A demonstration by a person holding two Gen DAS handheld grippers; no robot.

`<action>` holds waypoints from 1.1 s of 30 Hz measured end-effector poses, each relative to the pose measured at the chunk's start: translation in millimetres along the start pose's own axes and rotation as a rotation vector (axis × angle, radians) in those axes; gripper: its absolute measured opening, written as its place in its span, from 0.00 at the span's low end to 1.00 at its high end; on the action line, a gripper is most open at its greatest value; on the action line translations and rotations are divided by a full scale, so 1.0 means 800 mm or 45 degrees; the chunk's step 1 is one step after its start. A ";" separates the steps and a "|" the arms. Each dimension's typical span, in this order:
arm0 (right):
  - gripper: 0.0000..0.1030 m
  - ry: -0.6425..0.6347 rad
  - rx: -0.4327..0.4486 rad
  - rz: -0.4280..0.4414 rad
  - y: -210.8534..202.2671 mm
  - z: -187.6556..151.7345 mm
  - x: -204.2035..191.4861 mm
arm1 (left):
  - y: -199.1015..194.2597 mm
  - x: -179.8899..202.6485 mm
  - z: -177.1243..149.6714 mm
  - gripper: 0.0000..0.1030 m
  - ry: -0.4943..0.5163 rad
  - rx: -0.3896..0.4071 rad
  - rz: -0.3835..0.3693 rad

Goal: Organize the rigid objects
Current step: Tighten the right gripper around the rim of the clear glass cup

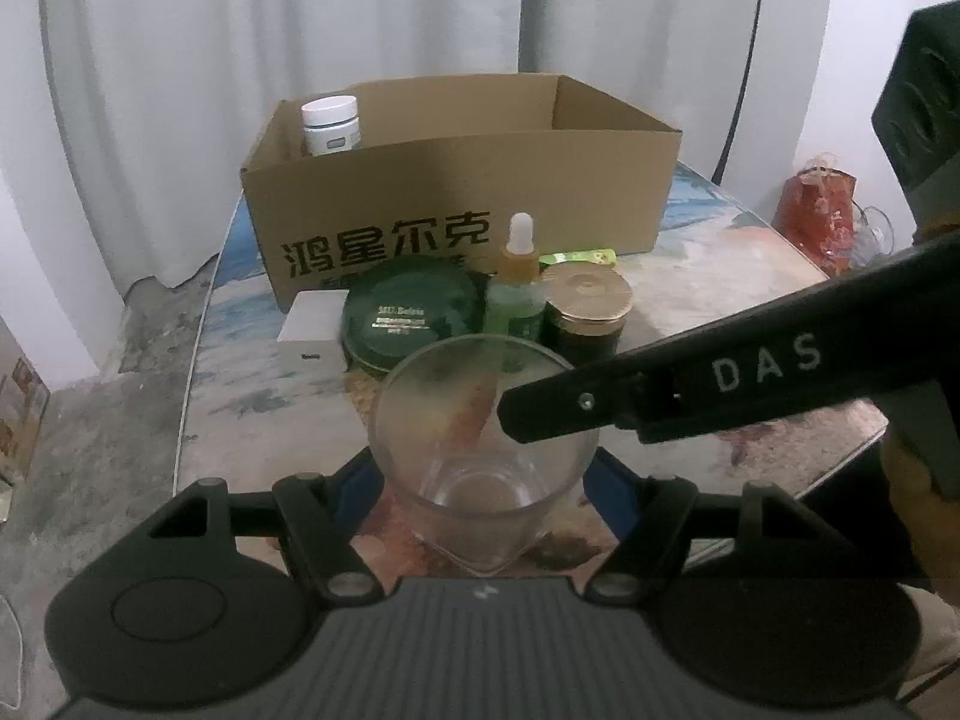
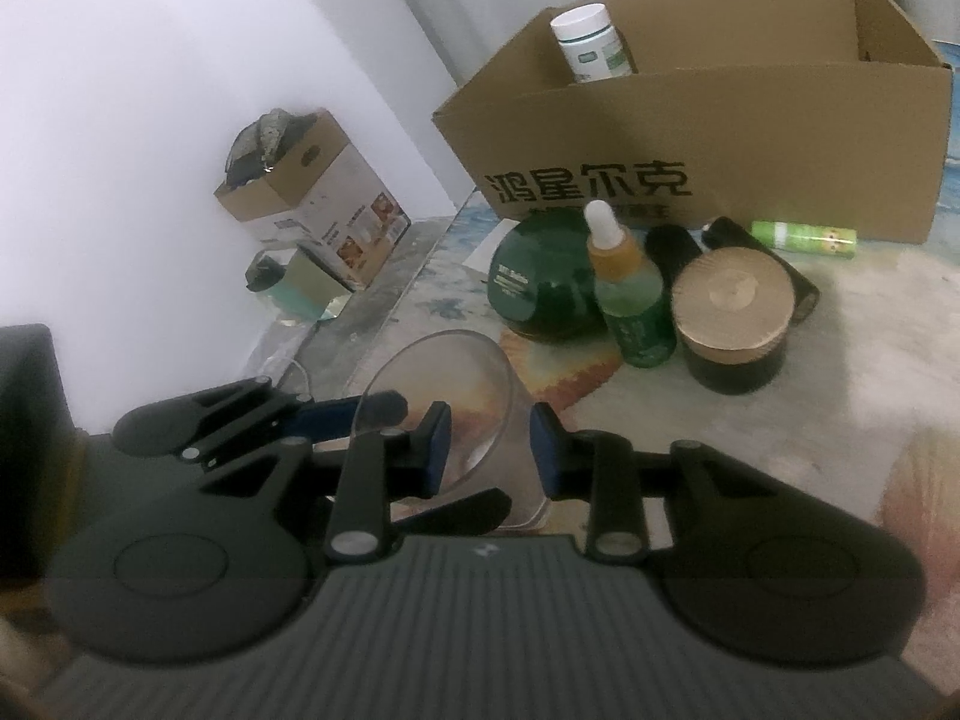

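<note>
A clear glass cup [image 1: 456, 420] stands upright between the blue pads of my left gripper [image 1: 483, 480], which press on its two sides. From the right, a finger [image 1: 552, 414] of my right gripper reaches over the rim. In the right wrist view my right gripper [image 2: 491, 450] straddles the cup's [image 2: 444, 384] near wall, one pad inside and one outside, with a gap beside the wall. Behind the cup stand a green round tin [image 1: 408, 312], a dropper bottle [image 1: 519, 282] and a gold-lidded dark jar [image 1: 585, 306].
An open cardboard box [image 1: 462, 180] at the table's back holds a white bottle [image 1: 330, 126]. A green tube [image 2: 804, 237] and a black object [image 2: 678, 249] lie before the box. A white block [image 1: 312, 318] sits left of the tin. A red bag [image 1: 816, 210] is far right.
</note>
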State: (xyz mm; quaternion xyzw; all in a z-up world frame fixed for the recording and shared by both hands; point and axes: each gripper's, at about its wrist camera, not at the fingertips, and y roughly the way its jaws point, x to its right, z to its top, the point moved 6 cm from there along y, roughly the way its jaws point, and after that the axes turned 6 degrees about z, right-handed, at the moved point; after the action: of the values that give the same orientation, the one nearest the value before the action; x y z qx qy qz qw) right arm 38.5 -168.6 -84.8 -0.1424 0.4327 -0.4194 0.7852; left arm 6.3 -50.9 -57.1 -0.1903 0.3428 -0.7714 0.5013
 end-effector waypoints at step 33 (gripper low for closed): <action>0.29 0.000 0.000 -0.012 -0.002 0.000 0.003 | 0.007 0.001 0.004 0.72 0.027 -0.002 0.027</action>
State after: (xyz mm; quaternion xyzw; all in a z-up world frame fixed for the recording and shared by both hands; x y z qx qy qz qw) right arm 38.4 -171.3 -85.0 -0.1447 0.4320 -0.4230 0.7833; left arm 11.9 -54.2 -58.8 -0.1790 0.3507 -0.7677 0.5055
